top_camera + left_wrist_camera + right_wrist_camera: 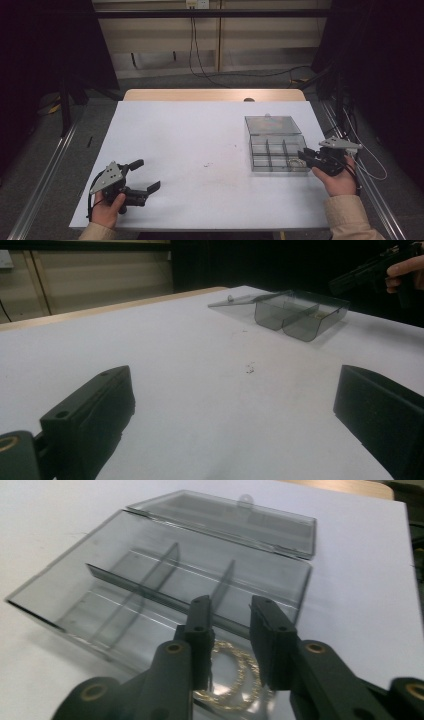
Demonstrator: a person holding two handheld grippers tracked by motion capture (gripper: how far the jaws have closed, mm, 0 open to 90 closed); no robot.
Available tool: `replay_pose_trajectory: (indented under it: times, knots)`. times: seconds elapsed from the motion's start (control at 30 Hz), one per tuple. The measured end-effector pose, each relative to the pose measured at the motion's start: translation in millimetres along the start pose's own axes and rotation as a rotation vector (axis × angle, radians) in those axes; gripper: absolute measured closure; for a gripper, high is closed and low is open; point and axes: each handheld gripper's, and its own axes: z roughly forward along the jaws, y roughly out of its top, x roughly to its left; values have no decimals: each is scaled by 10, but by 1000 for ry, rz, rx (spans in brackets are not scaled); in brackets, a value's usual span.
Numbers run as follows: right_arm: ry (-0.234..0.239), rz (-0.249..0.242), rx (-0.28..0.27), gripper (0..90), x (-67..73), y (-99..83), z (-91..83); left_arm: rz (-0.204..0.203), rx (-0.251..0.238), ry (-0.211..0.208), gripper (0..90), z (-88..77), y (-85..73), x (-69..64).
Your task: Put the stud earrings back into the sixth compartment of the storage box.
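Item: clear compartment box, lid folded flat open at its 12 o'clock edge, standing on the white table toward 3 o'clock. Contents: one gold chain, coiled in the near right compartment. My right gripper hangs over that compartment, jaws a little apart, chain lying between them, pads not pressing it. My left gripper rests at 8 o'clock on the table, jaws spread wide, nothing between them, well apart from the box.
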Motion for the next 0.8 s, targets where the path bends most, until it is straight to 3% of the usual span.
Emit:
replay_pose_trajectory:
  times: [0.3, 0.5, 0.8]
  knots:
    - [98, 9, -51, 492, 226, 92, 9, -9, -5, 1, 27, -12, 0, 0]
    - [147, 7, -44, 354, 338, 107, 2, -11, -6, -2, 27, -12, 1, -1]
    - [182, -13, -42, 266, 458, 72, -13, -9, -4, -7, 27, -3, 0, -8]
